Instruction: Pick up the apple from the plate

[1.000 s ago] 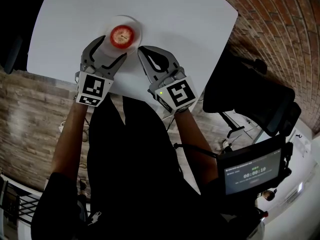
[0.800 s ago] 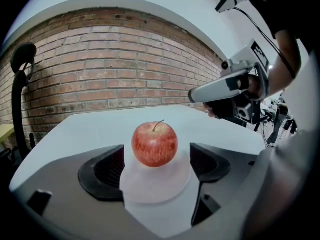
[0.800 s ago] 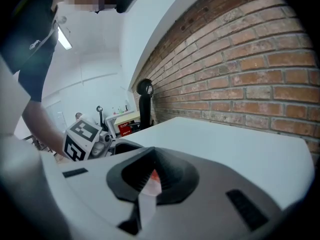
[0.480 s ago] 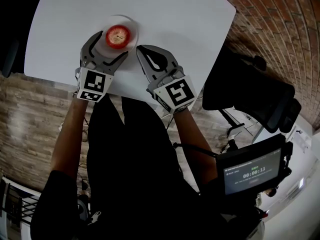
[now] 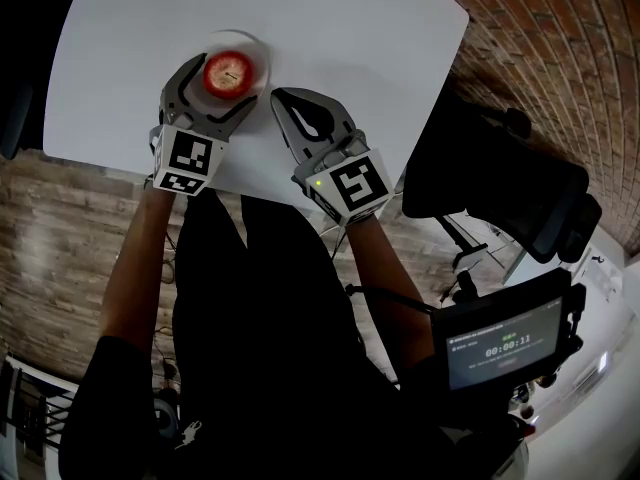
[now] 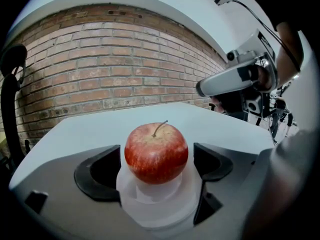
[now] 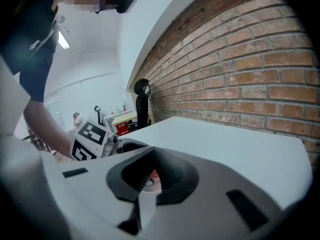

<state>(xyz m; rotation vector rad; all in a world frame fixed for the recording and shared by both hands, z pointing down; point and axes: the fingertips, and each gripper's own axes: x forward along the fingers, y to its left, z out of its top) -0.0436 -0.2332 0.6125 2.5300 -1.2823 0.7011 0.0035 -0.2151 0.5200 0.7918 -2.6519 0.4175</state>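
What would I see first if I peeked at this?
A shiny red apple sits on a little white plate on the white table. The left gripper has just been opening its jaws, with the apple between them, untouched. The right gripper waits shut beside it.

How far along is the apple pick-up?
Approach done: the left gripper has its fingers, which have just been opening, either side of the apple without pressing it. Nothing gripped yet; the apple sits on its plate. Left: close, then lift. The right gripper rests shut alongside.
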